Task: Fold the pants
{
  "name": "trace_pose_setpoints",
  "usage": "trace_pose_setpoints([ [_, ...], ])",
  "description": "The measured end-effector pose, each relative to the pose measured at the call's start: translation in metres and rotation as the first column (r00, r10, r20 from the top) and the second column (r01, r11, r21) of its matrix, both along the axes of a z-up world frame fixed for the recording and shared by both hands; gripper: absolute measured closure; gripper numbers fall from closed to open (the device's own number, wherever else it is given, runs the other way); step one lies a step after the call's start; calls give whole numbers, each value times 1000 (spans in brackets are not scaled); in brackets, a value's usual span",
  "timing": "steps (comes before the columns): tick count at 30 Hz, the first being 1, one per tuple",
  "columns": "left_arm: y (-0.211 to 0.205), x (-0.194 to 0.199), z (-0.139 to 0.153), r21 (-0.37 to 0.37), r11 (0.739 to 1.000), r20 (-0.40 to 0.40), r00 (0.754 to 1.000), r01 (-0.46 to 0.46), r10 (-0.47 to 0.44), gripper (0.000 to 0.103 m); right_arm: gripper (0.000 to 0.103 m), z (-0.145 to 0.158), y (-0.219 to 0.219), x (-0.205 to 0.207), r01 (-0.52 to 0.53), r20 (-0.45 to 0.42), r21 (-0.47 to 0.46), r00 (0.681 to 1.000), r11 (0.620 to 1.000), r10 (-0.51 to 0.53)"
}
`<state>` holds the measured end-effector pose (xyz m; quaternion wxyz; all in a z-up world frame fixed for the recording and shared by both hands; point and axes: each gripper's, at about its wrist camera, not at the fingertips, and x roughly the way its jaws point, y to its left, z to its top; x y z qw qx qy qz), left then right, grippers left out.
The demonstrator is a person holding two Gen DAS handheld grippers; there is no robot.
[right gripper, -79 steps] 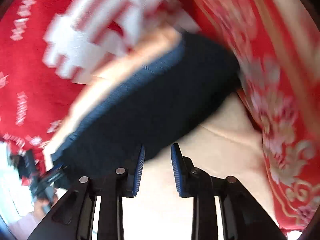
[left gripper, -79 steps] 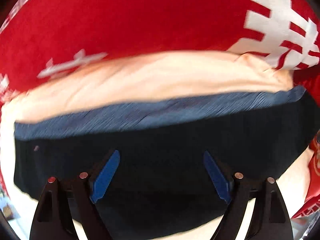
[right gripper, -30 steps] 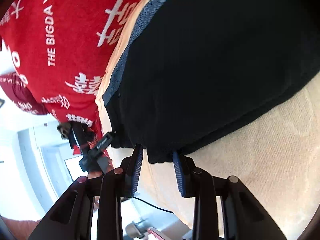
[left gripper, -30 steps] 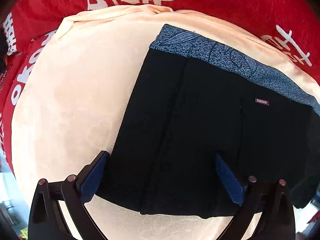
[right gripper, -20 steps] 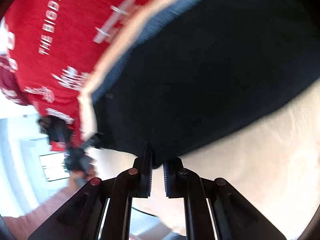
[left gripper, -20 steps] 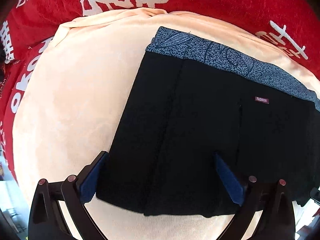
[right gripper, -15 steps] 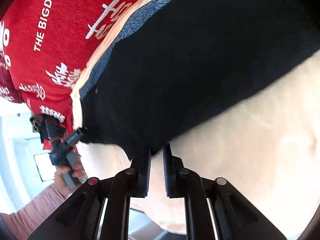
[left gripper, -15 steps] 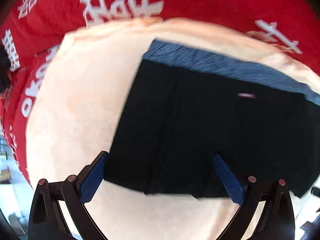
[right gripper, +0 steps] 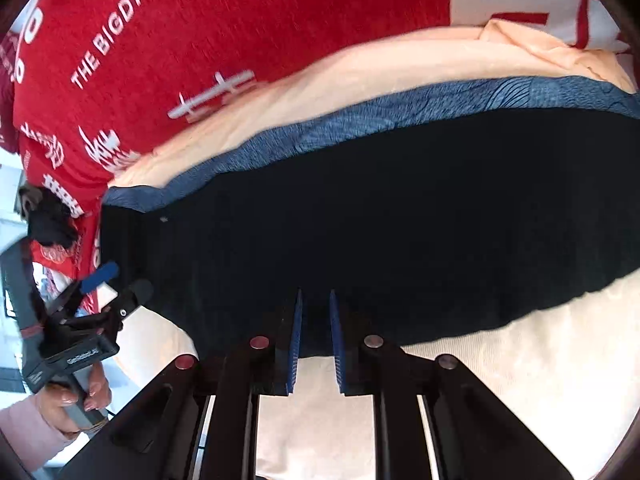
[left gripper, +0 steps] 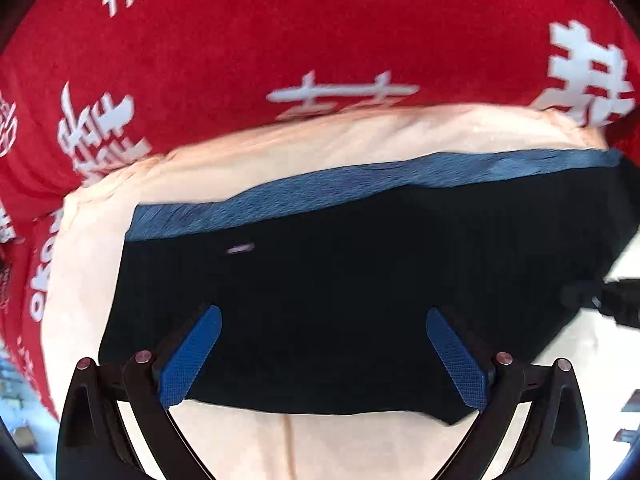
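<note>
The folded black pants (left gripper: 340, 304) with a blue patterned waistband (left gripper: 360, 184) lie flat on a peach cloth (left gripper: 280, 148). My left gripper (left gripper: 322, 320) is wide open, its blue pads over the pants' near edge. In the right wrist view the pants (right gripper: 400, 220) fill the middle, waistband (right gripper: 360, 124) at the far side. My right gripper (right gripper: 314, 308) has its jaws a narrow gap apart at the near hem, with nothing visibly pinched. The left gripper (right gripper: 108, 284) shows at the pants' left end, held by a hand.
A red blanket with white lettering (left gripper: 280, 40) lies behind the peach cloth, also in the right wrist view (right gripper: 200, 40). The peach cloth (right gripper: 500, 380) extends in front of the pants. The right gripper's dark body (left gripper: 616, 304) shows at the right edge.
Both grippers have swung to face the pants' long near edge, waistband now far. The right jaws, almost shut half a second ago, stand slightly wider. The left stays open.
</note>
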<state>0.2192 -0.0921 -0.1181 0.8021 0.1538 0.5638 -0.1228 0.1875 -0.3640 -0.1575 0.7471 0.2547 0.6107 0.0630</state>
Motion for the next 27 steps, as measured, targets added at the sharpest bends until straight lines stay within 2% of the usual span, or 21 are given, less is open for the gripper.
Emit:
trace_pose_setpoints([
  [2,22,3,-3,26,998,-37,998,-58,59,0,88,-11,0,-5,-24,-23,-13,999,1000,23],
  [4,32,9,0,15,998,-29,997,-69,69,0,92,-9,-11,-14,24,-22,-16,999,1000,-25],
  [6,26,11,3,-9,999,-25,999,-49,49,0,91,1,-25,-13,92,-25,-42,995,995,-93],
  [7,16,14,1,-17,999,-21,999,-36,36,0,85,6,-28,-7,96,-6,-22,995,995,-96],
  [10,-18,31,-12,-24,999,11,1000,-20,21,0,85,18,-23,39,3,54,12,999,1000,-3],
  [12,-31,54,-29,-33,997,20,997,-69,69,0,85,15,-11,76,-60,74,5,995,998,60],
  [14,-31,80,-52,-44,989,-4,990,-144,144,0,85,8,4,103,-97,78,-7,992,995,97],
  [17,-24,104,-78,34,977,27,977,-211,210,0,85,-17,21,131,-123,46,-4,991,992,123],
  [18,-18,112,-86,59,972,33,973,-229,227,0,85,-25,24,134,-127,38,-27,991,991,128],
  [20,-6,123,-93,61,967,33,969,-247,246,0,88,-30,23,137,-110,84,-60,990,992,115],
  [22,4,131,-98,91,961,41,965,-260,257,0,88,-31,15,140,-63,88,-140,993,988,76],
  [24,17,136,-92,123,953,32,961,-276,274,0,88,-36,-2,146,-12,84,-123,996,992,22],
  [26,37,131,-74,97,952,40,957,-289,287,0,89,-32,-10,149,9,63,-115,998,993,-2],
  [27,43,127,-69,97,951,45,956,-292,289,0,88,-26,-12,148,9,49,-140,999,990,-2],
])
